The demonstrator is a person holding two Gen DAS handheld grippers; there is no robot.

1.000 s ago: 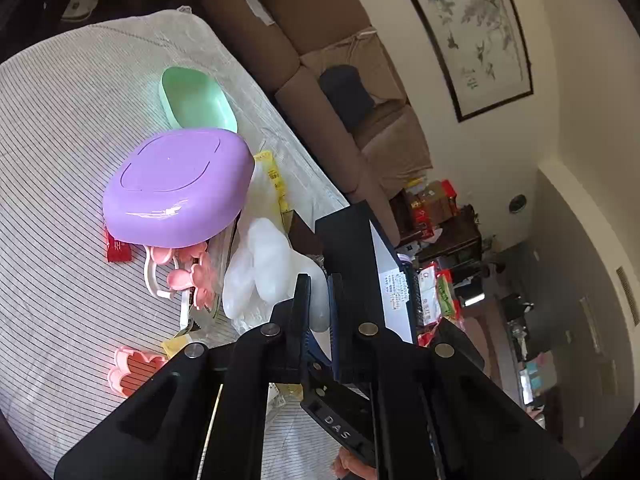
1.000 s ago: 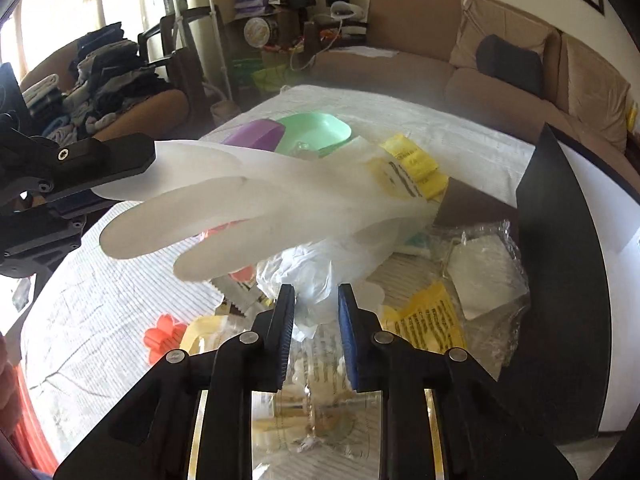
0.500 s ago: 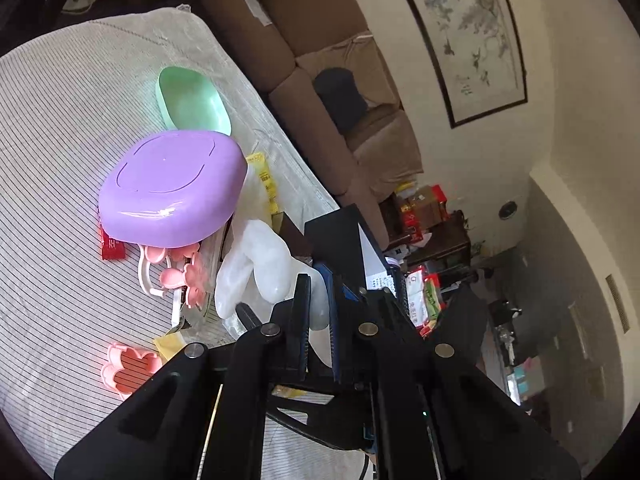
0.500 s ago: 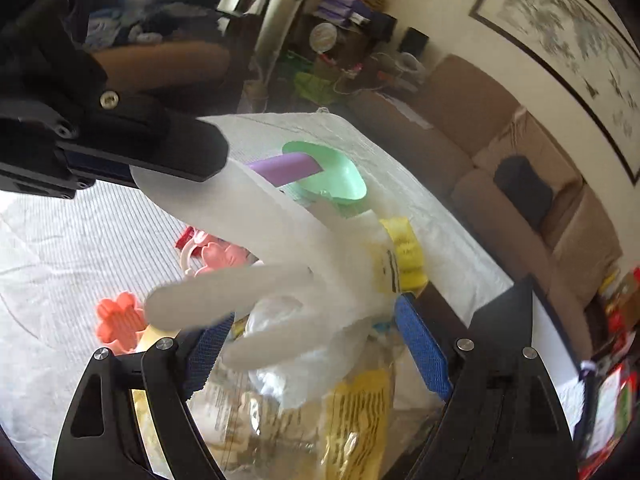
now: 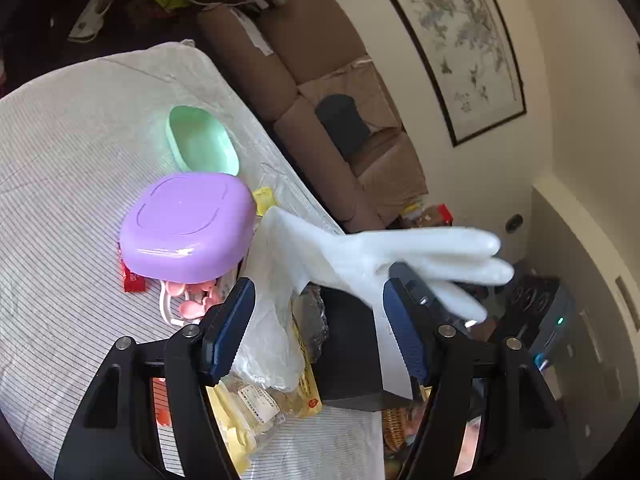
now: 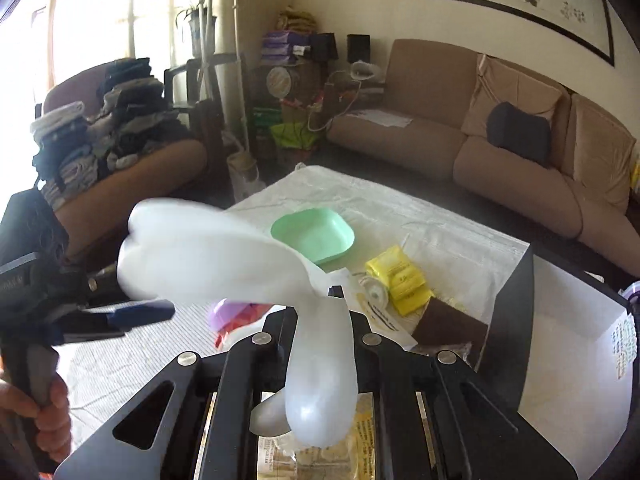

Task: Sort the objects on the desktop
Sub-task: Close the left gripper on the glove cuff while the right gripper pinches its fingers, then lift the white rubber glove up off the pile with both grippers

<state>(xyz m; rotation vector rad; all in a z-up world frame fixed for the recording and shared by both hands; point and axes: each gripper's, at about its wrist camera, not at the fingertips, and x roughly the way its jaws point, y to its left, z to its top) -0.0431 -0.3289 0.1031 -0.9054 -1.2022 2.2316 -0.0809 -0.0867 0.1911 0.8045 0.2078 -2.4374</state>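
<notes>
A white rubber glove hangs in the air above the striped table. My right gripper is shut on the glove near its fingers, and one glove finger droops toward the camera. My left gripper has its jaws opening, and the glove stretches across above them without being pressed by the pads. Below sit a purple lidded box and a green dish. In the right wrist view the left gripper appears at the left edge, held by a hand.
A black box stands at the table's near right. Yellow packets, a clear plastic bag, pink clips and a red packet lie around the purple box. A brown sofa stands behind the table.
My left gripper opened and let go of the glove. My right gripper went from open around the glove to shut on it and rose with it.
</notes>
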